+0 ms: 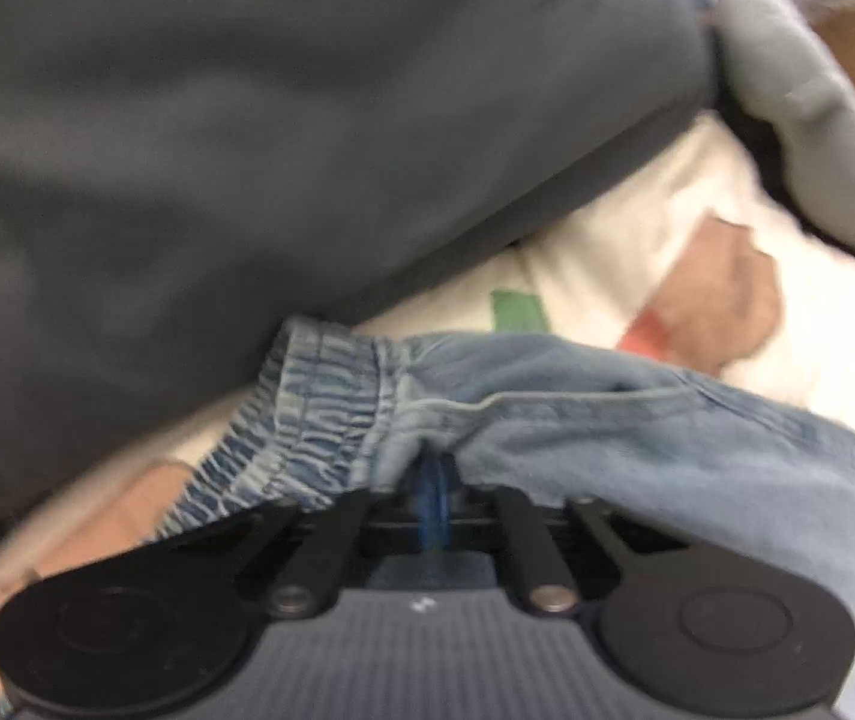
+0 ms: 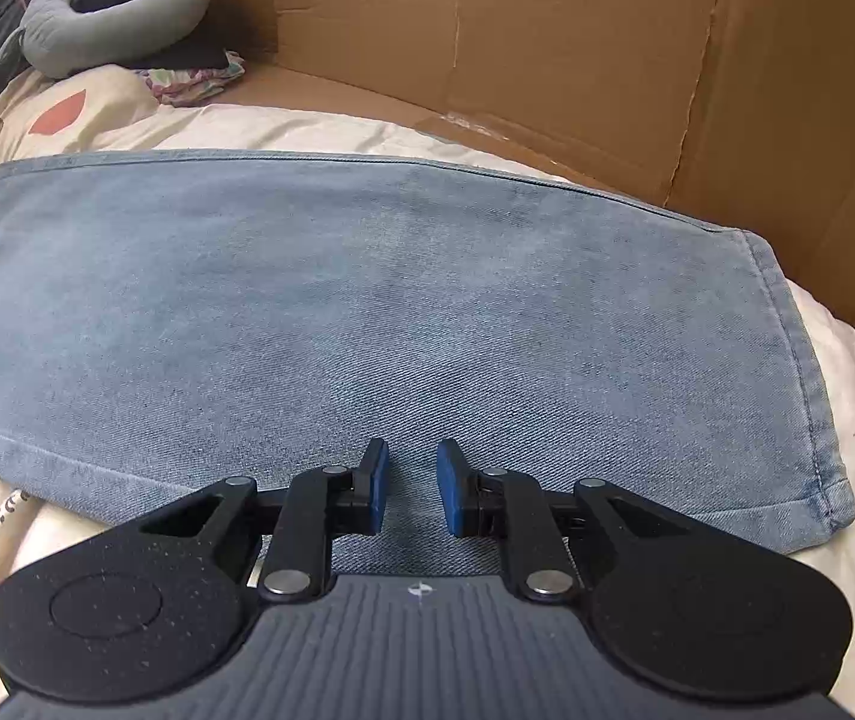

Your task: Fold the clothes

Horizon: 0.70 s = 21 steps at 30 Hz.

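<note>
A cream bedspread (image 2: 319, 126) with red and green patches is covering the bed. Flattened brown cardboard (image 2: 547, 48) is standing along its far side. A grey neck pillow (image 2: 109, 18) is lying in the corner under bright daylight.

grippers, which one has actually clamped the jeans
The left gripper: its pads are shut on the jeans beside the elastic waistband. The right gripper hangs open over the leg.

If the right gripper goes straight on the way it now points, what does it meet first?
Most likely the jeans leg: the right gripper, jaws apart, points down at the denim spread on the bedsheet. How near it is I cannot tell.
</note>
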Each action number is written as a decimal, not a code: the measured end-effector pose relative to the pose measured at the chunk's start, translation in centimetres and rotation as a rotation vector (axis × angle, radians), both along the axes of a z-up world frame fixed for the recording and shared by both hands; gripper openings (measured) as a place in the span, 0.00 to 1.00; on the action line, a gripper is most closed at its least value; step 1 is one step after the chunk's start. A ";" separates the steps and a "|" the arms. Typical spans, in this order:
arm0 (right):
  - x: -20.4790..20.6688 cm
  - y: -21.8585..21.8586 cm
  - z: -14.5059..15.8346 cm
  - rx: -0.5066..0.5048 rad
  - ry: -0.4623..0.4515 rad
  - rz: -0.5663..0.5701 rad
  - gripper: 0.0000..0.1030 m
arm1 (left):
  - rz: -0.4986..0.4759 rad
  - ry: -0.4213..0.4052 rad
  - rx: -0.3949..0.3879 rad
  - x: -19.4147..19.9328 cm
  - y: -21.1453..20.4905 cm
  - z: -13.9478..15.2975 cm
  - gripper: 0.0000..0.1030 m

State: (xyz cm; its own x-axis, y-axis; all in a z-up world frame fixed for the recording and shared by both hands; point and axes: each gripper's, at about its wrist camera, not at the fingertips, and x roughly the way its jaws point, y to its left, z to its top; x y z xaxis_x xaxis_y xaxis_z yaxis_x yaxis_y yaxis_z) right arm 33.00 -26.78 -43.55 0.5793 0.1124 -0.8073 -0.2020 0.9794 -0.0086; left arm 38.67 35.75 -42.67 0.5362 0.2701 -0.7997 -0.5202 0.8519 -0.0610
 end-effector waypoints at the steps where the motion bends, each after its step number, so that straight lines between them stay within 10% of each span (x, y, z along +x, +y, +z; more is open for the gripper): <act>1: 0.0 -0.1 0.0 -0.006 0.001 -0.001 0.22 | 0.009 -0.003 -0.008 0.4 0.2 0.0 0.03; 21: 1.0 -1.8 -0.1 -0.036 0.028 -0.079 0.22 | -0.100 0.036 0.049 3.4 -1.5 2.0 0.14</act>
